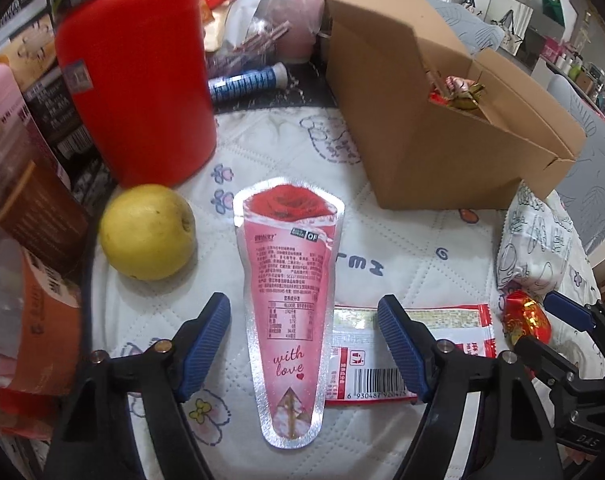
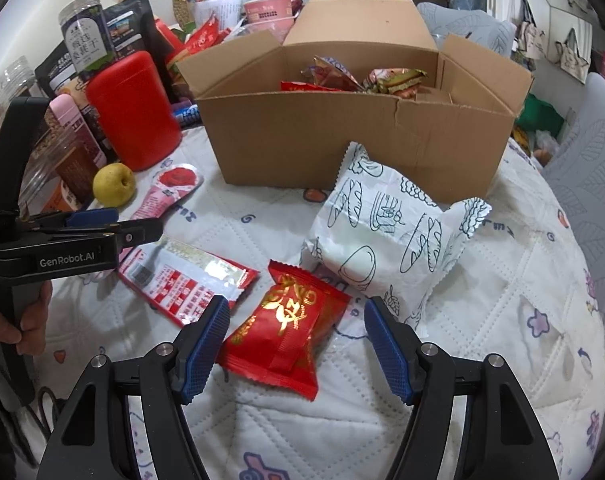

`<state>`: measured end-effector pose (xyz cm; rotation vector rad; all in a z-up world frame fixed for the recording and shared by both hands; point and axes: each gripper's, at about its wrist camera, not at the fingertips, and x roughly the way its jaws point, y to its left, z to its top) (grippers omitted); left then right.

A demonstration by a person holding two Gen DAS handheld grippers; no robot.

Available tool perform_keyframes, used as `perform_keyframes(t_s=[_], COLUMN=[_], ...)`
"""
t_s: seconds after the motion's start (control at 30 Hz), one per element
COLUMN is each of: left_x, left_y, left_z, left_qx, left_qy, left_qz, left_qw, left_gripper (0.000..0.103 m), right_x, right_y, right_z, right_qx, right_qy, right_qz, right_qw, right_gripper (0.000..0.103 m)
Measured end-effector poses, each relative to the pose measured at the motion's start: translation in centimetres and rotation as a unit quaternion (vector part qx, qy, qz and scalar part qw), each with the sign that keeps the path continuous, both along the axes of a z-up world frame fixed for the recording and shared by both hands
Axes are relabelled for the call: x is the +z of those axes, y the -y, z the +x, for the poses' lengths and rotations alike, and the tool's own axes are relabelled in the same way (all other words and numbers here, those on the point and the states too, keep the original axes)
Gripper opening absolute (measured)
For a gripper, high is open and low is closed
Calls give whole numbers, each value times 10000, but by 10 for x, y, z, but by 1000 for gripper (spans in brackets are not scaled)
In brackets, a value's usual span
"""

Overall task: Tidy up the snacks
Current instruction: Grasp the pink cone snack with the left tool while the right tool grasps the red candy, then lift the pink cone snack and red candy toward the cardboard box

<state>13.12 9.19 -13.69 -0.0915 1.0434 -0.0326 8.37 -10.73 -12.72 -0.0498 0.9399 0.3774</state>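
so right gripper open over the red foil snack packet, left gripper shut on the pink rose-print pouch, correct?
Not quite. The left gripper is open: the left wrist view shows its fingers apart on either side of the pink rose-print pouch. The right gripper is open over the red foil snack packet.

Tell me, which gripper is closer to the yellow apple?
Left. The left gripper straddles the rose packet beside the apple; the right gripper is farther off.

Two low, close wrist views facing the cardboard box (image 1: 442, 120), sharing the quilted table (image 2: 502, 340).
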Motion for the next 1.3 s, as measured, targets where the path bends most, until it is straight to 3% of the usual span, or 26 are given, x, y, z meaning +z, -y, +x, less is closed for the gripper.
perform_keyframes(t_s=[0.13, 0.23, 0.43, 0.5, 0.57, 0.67, 1.3], left_x=[-2, -3, -2, -1, 2, 8, 50], left_y=[-3, -5, -8, -8, -9, -7, 37], left_z=[2, 5, 9, 6, 2, -5, -80], left_qx=[-8, -47, -51, -68, -99, -155, -843], left_qy=[17, 32, 107, 109, 116, 175, 513], left_qz=[-130, -185, -238, -253, -297, -309, -392], left_qw=[9999, 9998, 9996, 9996, 9994, 9992, 9943], left_gripper=[65, 48, 31, 28, 28, 27, 27], right_x=[-3, -6, -12, -13, -12, -11, 15], right_y=[0, 0, -4, -4, -4, -2, 21], right_z=[3, 6, 6, 6, 6, 5, -50], right_qx=[-20, -36, -23, -42, -25, -13, -189], right_qy=[-63, -135, -114, -106, -65, -82, 189], right_qz=[3, 28, -72, -67, -154, -38, 298], right_qw=[10000, 9999, 9999, 9999, 9999, 10000, 9992], right_gripper=[70, 70, 70, 49, 39, 36, 35])
